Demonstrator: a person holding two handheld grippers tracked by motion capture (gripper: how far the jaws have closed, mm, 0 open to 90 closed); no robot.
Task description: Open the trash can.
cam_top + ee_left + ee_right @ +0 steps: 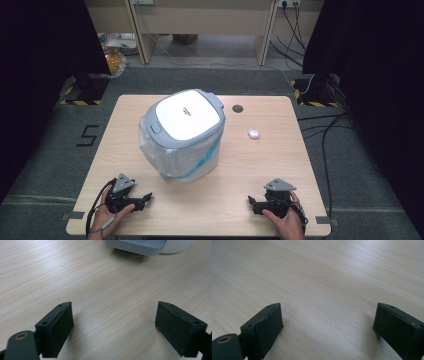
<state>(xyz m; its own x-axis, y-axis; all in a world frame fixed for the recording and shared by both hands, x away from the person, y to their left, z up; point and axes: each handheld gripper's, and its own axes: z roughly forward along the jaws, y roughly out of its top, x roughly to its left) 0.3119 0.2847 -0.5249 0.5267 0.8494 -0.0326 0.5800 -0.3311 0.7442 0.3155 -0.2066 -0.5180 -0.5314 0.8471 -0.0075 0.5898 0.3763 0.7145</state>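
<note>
A white bin with a grey-rimmed lid (186, 116) and a clear plastic liner (172, 157) stands at the middle of the wooden table (260, 165). A small white crumpled wad (254, 133) lies to its right. My left gripper (146, 198) rests near the front left edge, open, nothing between its jaws; in the left gripper view its gap (113, 326) spans bare wood, with the bin's grey base (136, 245) ahead. At the front right my right gripper (251, 202) rests open, and in the right gripper view (328, 331) bare wood lies between its jaws.
A round cable hole (237, 108) sits in the table's far edge. Dark curtains flank both sides. Cables (325, 130) trail on the grey floor at right, and stand feet with hazard tape (80, 95) sit at the far corners.
</note>
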